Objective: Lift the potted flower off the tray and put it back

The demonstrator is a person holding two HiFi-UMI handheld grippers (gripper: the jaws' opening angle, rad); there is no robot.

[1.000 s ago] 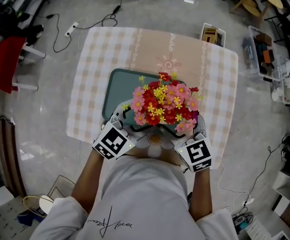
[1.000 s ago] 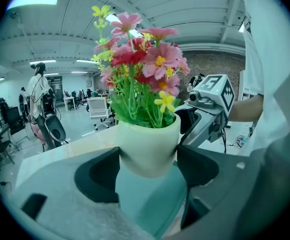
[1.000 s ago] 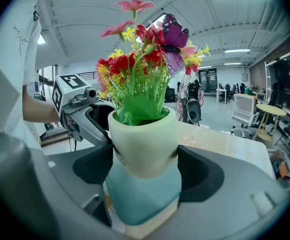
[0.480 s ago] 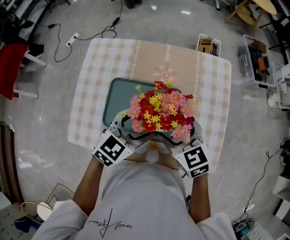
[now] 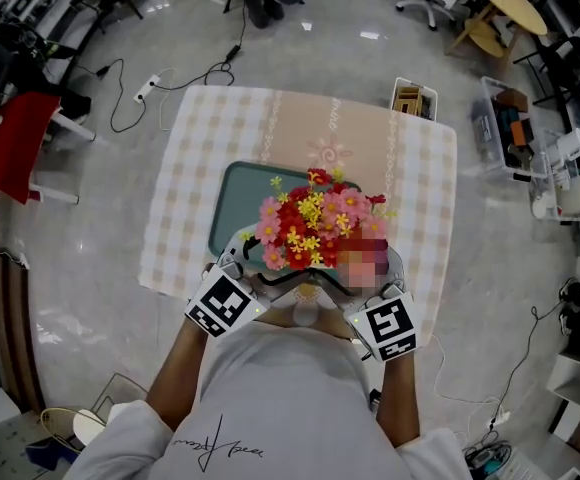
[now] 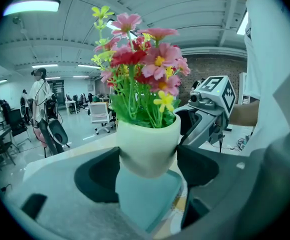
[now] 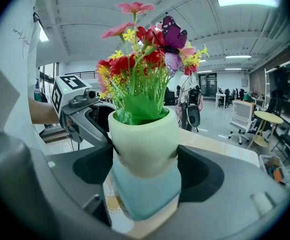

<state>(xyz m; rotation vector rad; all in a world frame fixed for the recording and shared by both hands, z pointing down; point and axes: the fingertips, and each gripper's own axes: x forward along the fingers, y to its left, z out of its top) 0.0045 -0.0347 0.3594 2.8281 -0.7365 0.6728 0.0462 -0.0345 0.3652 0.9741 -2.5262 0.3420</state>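
Observation:
The potted flower (image 5: 308,226) is a bunch of red, pink and yellow blooms in a white pot (image 6: 147,143). It hangs above the teal tray (image 5: 232,196), which lies on the checked tablecloth (image 5: 185,168). My left gripper (image 5: 253,258) and right gripper (image 5: 382,268) hold the pot from opposite sides, close to my body. In the left gripper view the jaws of the left gripper (image 6: 147,166) press on the pot's lower wall, with the tray (image 6: 145,196) below. The right gripper view shows the same pot (image 7: 145,136) clamped by the right gripper (image 7: 145,166) over the tray (image 7: 147,191).
A small box (image 5: 413,100) stands on the floor beyond the table's far right corner. Cables and a power strip (image 5: 145,63) lie at the far left, beside a red chair (image 5: 8,133). Shelves and bins (image 5: 545,138) crowd the right side.
Both grippers keep their hold on the pot. The table looks a little smaller and lower in the view, and the bouquet still covers the tray's near right part.

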